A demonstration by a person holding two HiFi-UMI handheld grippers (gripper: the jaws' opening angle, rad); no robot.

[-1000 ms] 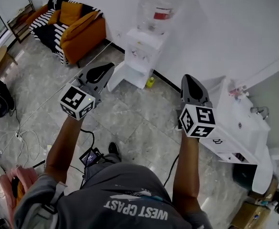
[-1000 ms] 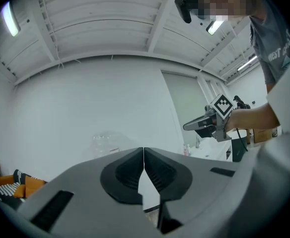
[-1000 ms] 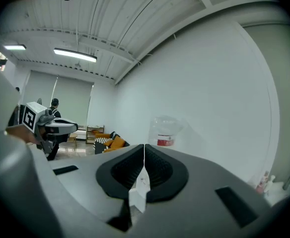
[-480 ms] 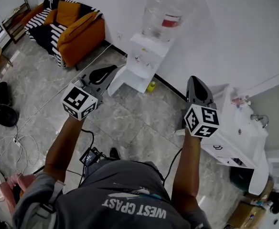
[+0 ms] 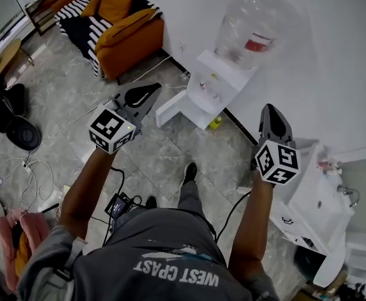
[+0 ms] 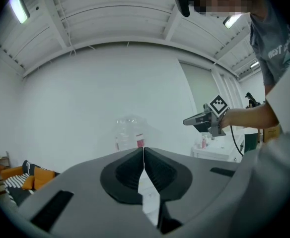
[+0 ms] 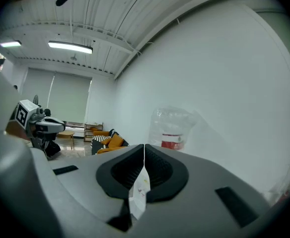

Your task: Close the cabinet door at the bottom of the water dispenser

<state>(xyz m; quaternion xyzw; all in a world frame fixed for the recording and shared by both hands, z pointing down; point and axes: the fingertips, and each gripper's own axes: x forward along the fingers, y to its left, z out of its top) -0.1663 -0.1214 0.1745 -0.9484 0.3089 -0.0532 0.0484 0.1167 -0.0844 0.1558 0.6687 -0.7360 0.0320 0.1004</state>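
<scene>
**Item:** cabinet door (image 5: pixel 172 110), white, at the foot of the water dispenser (image 5: pixel 215 83) against the far wall. Standing open, swung out to the left over the tiled floor (image 5: pixel 170 162).

**Neighbours:** clear bottle (image 5: pixel 252 33) on top of the dispenser. Small yellow-green object (image 5: pixel 215 123) on the floor just right of the door. Orange sofa (image 5: pixel 130 33) far left.

**Handling (a judgement only):** probably a thin, stiff, light panel on a side hinge, likely to swing freely. No grasp called for. Best pushed on the broad outer face near the free edge, away from the hinge, where little force goes furthest. To be pressed gently, since the tall unit with the bottle above looks top-heavy (water level not readable), and a slam could rock it.

**Tools:** left gripper (image 5: pixel 155 91), fingers pressed together, nothing between them, pointing toward the door but well short of it. Right gripper (image 5: pixel 272 110), fingers likewise closed and empty, near the right side of the dispenser and apart from it.

**Status:** door not yet touched.
</scene>
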